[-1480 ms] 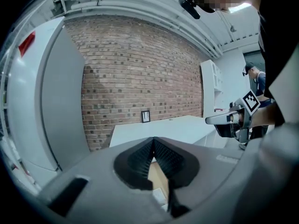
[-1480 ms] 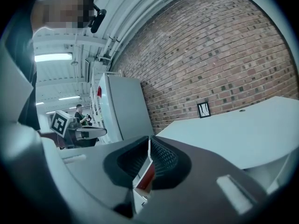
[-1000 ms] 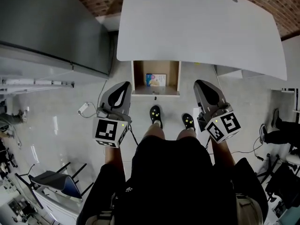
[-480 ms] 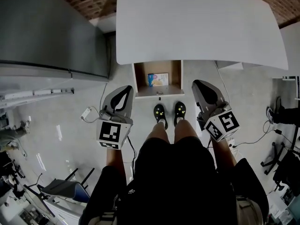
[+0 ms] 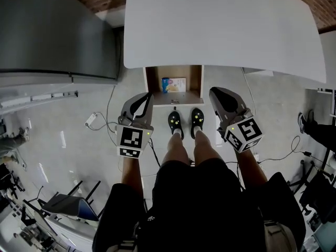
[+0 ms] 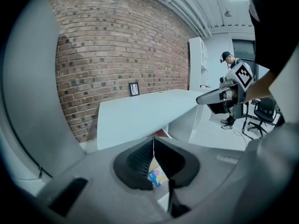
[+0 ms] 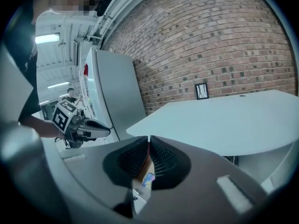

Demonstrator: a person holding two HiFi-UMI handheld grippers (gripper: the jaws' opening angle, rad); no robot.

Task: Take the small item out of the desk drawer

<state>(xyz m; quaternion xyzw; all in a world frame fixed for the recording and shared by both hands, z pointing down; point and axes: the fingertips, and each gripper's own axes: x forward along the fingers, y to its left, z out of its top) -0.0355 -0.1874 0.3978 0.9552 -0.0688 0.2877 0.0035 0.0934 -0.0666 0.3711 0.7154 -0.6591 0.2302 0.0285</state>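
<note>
Head view has me standing right at the pale wooden pull-out drawer [image 5: 149, 81] under the big white desk top [image 5: 220, 30]. It's already open, so I'd call this the reach-in step, with the actual grab not started. The small colourful blue-and-yellow packet [image 5: 174, 84] is lying flat toward the back of the drawer, untouched. My left grey two-jaw gripper [image 5: 148, 96] is clenched with nothing in it, hovering just outside the drawer's front left corner. The right grey two-jaw gripper [image 5: 213, 92] sits off the front right corner; its jaws are near enough together but just starting to ease apart, nothing between them. Both gripper views show the packet peeking through below the jaws, so the aim looks decent. My guess for the next move: spread one gripper properly, dip it in over the front edge, and pinch the packet by an edge without scraping the drawer walls.
</note>
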